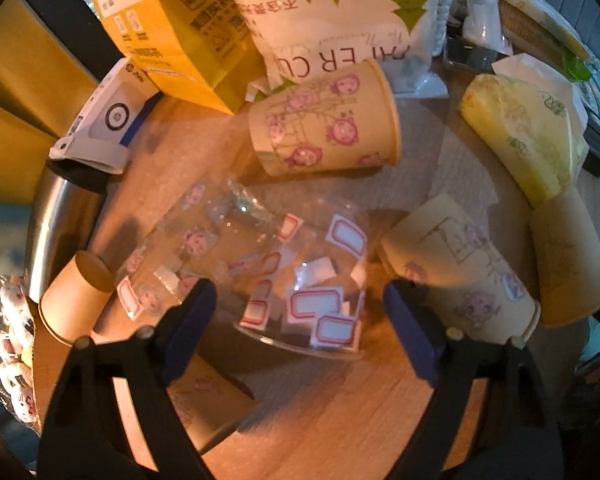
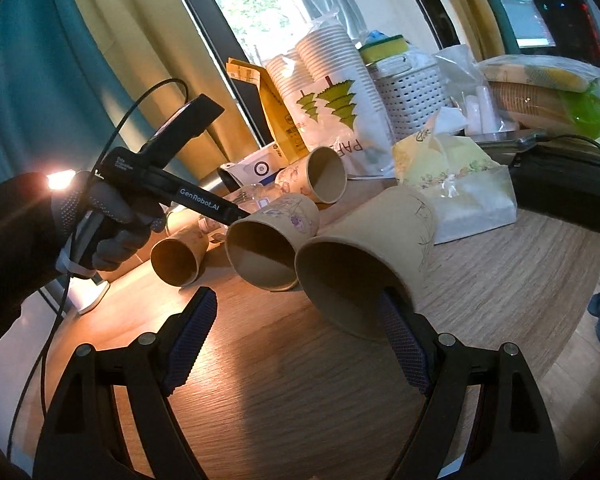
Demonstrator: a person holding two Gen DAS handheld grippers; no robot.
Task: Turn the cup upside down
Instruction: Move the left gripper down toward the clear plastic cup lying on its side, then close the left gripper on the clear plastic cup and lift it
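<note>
A clear plastic cup covered with red-framed stickers lies on its side on the wooden table. My left gripper is open, its blue pads on either side of the cup's mouth end, not touching it. Several paper cups lie on their sides around it: one with pink cartoon prints behind, one to the right. In the right wrist view my right gripper is open; its right finger sits at the rim of a large paper cup on its side. The left gripper's body shows there too.
A steel flask, a small brown cup, a yellow box and a bag of paper cups crowd the back. A tissue pack, white basket and black case stand at the right.
</note>
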